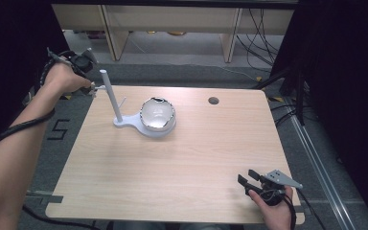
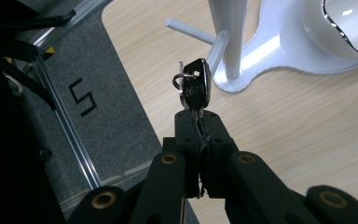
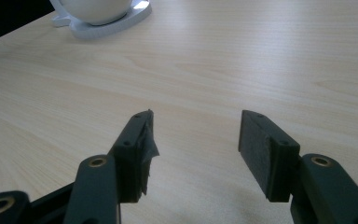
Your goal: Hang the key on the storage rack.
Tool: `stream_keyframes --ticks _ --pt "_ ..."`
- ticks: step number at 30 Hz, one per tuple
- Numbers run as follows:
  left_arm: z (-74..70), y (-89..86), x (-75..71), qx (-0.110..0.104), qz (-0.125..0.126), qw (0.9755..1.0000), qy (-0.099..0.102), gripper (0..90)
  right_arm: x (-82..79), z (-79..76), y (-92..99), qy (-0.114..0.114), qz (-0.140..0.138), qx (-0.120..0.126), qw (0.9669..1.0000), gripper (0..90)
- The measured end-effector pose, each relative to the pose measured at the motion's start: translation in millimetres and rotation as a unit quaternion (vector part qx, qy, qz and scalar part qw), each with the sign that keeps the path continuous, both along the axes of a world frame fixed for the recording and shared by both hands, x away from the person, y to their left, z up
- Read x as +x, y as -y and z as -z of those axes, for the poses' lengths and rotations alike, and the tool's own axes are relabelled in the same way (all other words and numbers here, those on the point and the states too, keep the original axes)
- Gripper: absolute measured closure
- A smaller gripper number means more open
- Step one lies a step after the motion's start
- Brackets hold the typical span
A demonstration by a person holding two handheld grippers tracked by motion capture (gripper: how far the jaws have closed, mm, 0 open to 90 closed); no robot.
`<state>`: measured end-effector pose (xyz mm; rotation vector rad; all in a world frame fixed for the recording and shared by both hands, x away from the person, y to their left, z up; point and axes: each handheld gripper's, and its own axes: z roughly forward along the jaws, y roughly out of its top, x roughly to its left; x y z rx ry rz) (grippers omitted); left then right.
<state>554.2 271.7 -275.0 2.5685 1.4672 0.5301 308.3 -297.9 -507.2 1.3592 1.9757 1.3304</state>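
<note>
A white stand [image 1: 111, 98] with an upright post and side pegs rises from a flat base that also carries a shiny white bowl [image 1: 157, 114]. My left gripper [image 1: 93, 88] hovers at the table's far left corner, just left of the post, shut on a silver key. In the left gripper view the key [image 2: 195, 88] with its small ring sticks up from the closed jaws of the left gripper [image 2: 198, 122], close to a peg [image 2: 189, 30] of the stand [image 2: 229, 42]. My right gripper [image 1: 247, 179] rests near the front right edge, open and empty [image 3: 193, 140].
The wooden table [image 1: 182, 163] has a cable hole [image 1: 213, 100] at the back right. Beyond it stand pale shelf units [image 1: 172, 24] and loose cables. A floor mark like a "5" [image 1: 57, 129] and a metal rail [image 2: 65, 121] lie left of the table.
</note>
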Motion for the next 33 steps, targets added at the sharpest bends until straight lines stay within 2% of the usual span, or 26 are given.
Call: stream_keyframes --ticks 1,2,4,5,6,7,8,9,11,13,17,18,19,22,23,26,28,29,30,31,32,33 --pt "0.5 -0.2 1.5 -0.005 0.002 1.0 0.002 86.7 0.0 1.8 -2.5 -0.002 0.01 0.01 0.9999 46.1" --pt "0.1 -0.5 2.5 -0.004 0.005 1.0 0.0 86.6 -0.7 0.9 -3.5 -0.016 0.011 0.016 0.9997 46.1" --pt "-1.5 -1.0 5.0 -0.007 0.01 0.9999 -0.002 86.6 -1.0 1.6 -4.2 -0.008 0.013 0.021 0.9997 46.1" --pt "-2.8 -1.0 6.6 -0.007 0.012 0.9998 -0.012 86.6 -0.9 1.7 -4.2 -0.006 0.012 0.023 0.9996 46.0" --pt "-2.8 -1.3 7.7 -0.005 0.016 0.9998 -0.011 86.5 -1.1 1.8 -4.5 -0.009 0.012 0.024 0.9996 46.0" --pt "-4.2 -1.1 9.4 -0.001 0.019 0.9997 -0.018 86.5 -0.1 2.4 -3.9 -0.006 0.008 0.021 0.9997 46.0" --pt "-4.0 -0.5 10.0 -0.007 0.016 0.9996 -0.021 86.5 1.8 3.2 -1.9 -0.001 0.007 0.009 0.9999 46.0" --pt "-4.9 0.0 11.7 -0.005 0.018 0.9995 -0.024 86.4 1.3 2.5 -1.3 -0.006 0.002 0.006 1.0 46.0" --pt "-6.1 1.6 14.1 0.001 0.023 0.9994 -0.026 86.3 1.0 2.2 -0.8 -0.007 -0.002 0.008 0.9999 46.0" --pt "-7.0 4.1 15.0 0.001 0.019 0.9994 -0.028 86.2 1.4 2.3 -1.4 -0.007 0.006 0.004 1.0 46.0" --pt "-6.3 5.2 16.3 -0.002 0.017 0.9995 -0.025 85.1 0.8 2.4 -0.5 -0.008 -0.002 0.008 0.9999 46.0" --pt "-6.8 3.8 17.6 -0.004 0.014 0.9998 -0.015 83.3 -0.5 2.1 -2.0 -0.014 0.005 0.013 0.9998 46.0" --pt "-6.7 3.0 17.8 -0.012 0.011 0.9999 -0.004 81.4 0.1 1.9 -0.6 -0.008 0.001 0.004 1.0 46.0" --pt "-12.4 0.9 16.9 -0.011 0.012 0.9999 0.002 77.1 0.1 2.2 -0.6 -0.003 0.0 0.008 1.0 46.0" --pt "-15.7 -1.4 16.0 -0.014 0.02 0.9996 0.012 74.6 -0.1 2.0 -1.2 -0.007 0.004 0.008 0.9999 46.0" --pt "-21.9 -6.0 8.7 -0.041 0.018 0.9982 0.039 64.8 -0.3 1.9 -1.1 -0.006 0.007 0.006 0.9999 45.9" --pt "-24.9 -9.4 0.4 -0.058 0.014 0.9965 0.059 62.4 -0.4 1.9 -0.5 -0.004 0.004 0.001 1.0 45.9" --pt "-24.9 -9.4 0.4 -0.058 0.014 0.9965 0.059 60.7 -0.4 1.9 -0.5 -0.004 0.004 0.001 1.0 45.9" --pt "-26.3 -14.6 -7.5 -0.081 0.022 0.994 0.07 57.9 -0.4 1.9 -2.2 -0.002 0.004 0.009 1.0 45.9" --pt "-26.3 -14.6 -7.5 -0.081 0.022 0.994 0.07 57.0 -0.6 1.4 -2.3 0.003 0.0 0.012 0.9999 46.0" --pt "-27.0 -20.7 -16.9 -0.106 0.017 0.9906 0.085 56.9 -3.8 -0.4 -5.7 -0.016 0.009 0.025 0.9995 45.9" --pt "-26.1 -24.1 -21.4 -0.119 0.014 0.989 0.087 56.9 -3.6 -0.4 -5.9 -0.013 0.008 0.024 0.9996 46.0"
